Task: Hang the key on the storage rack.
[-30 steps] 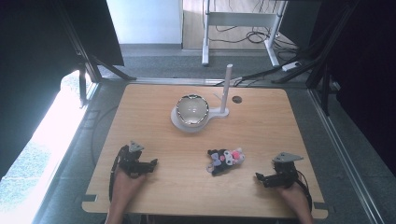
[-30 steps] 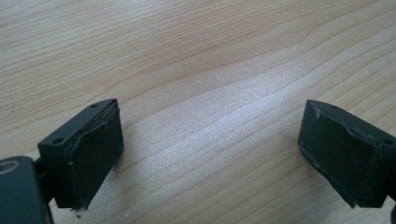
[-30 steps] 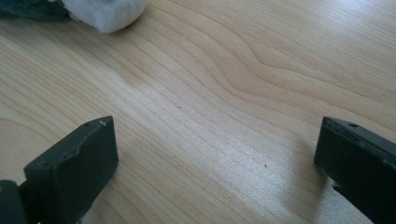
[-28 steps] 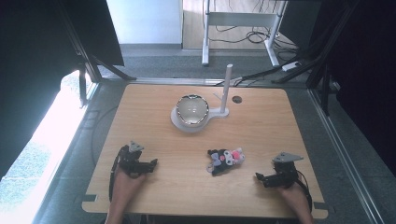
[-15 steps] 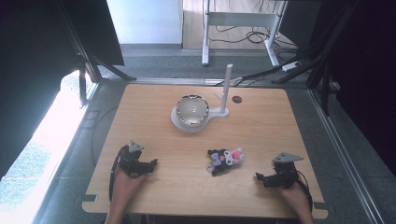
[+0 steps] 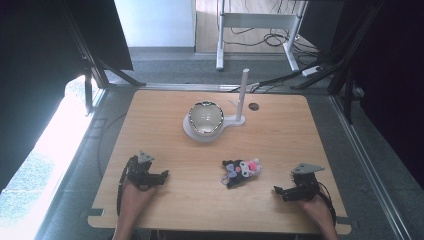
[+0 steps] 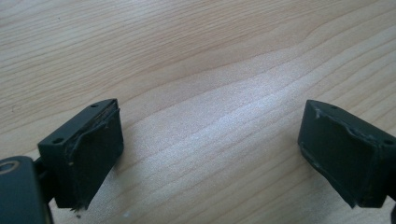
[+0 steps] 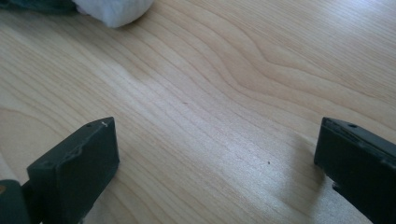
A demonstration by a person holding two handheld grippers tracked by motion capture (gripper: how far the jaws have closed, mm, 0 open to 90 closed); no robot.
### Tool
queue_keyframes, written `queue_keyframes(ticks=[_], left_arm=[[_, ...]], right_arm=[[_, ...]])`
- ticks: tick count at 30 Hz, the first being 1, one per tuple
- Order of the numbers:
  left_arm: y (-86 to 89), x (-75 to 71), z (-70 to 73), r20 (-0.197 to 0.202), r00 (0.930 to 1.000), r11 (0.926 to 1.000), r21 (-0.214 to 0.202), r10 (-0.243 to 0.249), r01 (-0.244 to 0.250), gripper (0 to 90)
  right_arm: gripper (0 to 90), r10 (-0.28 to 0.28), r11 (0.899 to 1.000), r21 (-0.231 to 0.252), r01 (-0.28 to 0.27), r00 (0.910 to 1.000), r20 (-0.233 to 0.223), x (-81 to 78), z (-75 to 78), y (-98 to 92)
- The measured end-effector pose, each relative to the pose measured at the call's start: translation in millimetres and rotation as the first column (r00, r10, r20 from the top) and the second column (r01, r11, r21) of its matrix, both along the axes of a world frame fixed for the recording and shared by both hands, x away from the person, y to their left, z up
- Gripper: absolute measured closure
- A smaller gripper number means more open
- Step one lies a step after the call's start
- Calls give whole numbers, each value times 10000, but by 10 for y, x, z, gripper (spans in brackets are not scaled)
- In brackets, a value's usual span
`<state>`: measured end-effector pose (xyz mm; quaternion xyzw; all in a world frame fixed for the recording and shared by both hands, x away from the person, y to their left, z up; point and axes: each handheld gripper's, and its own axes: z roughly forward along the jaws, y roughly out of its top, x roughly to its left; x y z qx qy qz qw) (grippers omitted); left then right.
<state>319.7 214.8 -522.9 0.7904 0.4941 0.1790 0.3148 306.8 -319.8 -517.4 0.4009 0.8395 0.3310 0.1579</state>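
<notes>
Both tongs rest wide open and empty on the desk's near edge, left gripper (image 6: 161, 176) and right gripper (image 6: 278, 190) flanking the plush toy (image 6: 241, 172), apparently poised for pickup toward the bowl (image 6: 205, 118)

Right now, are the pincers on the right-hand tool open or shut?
Open: the right gripper shows its two black jaws wide apart, with bare table between them.
</notes>
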Motion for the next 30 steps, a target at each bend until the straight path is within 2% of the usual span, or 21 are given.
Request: queue_keyframes(ticks=[3,8,14,16,23,28,30], left_arm=[[0,0,0,-2,10000,10000,0,-1,1,66],[0,0,0,-1,10000,10000,-1,-1,1,66],[0,0,0,-1,10000,10000,-3,-4,4,66],[0,0,0,0,10000,10000,2,-1,1,66],[0,0,0,0,10000,10000,-3,-2,2,66],[0,0,0,-2,10000,10000,-4,-5,5,66],[0,0,0,-1,10000,10000,-3,-4,4,66]], right_arm=[[0,200,9998,-30,-200,9998,-63,8,27,20],[0,464,9983,-359,-463,9989,17,23,80,44],[0,1037,9916,-774,-1041,9946,-92,86,194,95],[0,1104,9908,-777,-1109,9938,-113,100,201,104],[3,1503,9836,-943,-1538,9877,-435,196,251,165],[9,1988,9719,-1107,-2079,9761,-879,283,297,251],[10,2042,9706,-1093,-2144,9741,-971,312,316,272]])
